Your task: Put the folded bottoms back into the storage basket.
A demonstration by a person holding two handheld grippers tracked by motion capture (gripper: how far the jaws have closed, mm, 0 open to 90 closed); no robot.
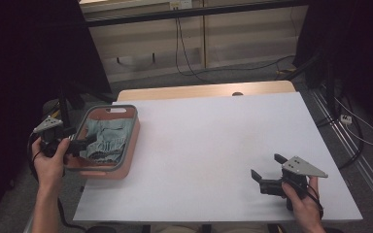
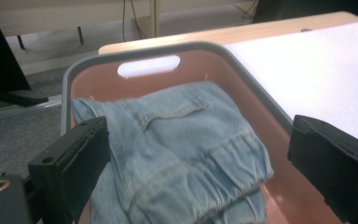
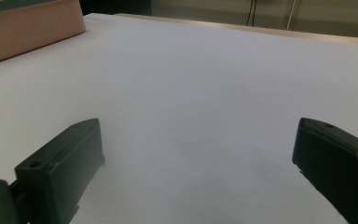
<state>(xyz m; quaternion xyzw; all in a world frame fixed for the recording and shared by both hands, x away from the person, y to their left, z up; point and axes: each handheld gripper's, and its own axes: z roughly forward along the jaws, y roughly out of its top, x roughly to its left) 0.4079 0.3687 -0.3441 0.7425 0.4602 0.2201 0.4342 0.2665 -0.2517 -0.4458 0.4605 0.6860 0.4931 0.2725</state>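
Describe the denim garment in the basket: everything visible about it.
The denim garment is light blue, faded-looking, folded into a rumpled bundle, with stitched seams, a pocket and a gathered band showing. It lies inside the pink basket, covering much of the floor. The left gripper hovers open over it, jaws apart on either side, not pressing it.

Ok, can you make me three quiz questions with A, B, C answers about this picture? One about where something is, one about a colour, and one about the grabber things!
1. Where is the folded denim garment?
A. inside the basket
B. spread on the white table
C. on the floor

2. What colour is the basket's inside?
A. green
B. pink
C. yellow

3. How are the jaws of the left gripper?
A. clamped on the denim
B. shut on nothing
C. open, holding nothing

Answers: 1 A, the basket's walls surround it; 2 B, the left gripper view shows pink walls under a grey rim; 3 C, both jaws stand wide apart above the cloth.
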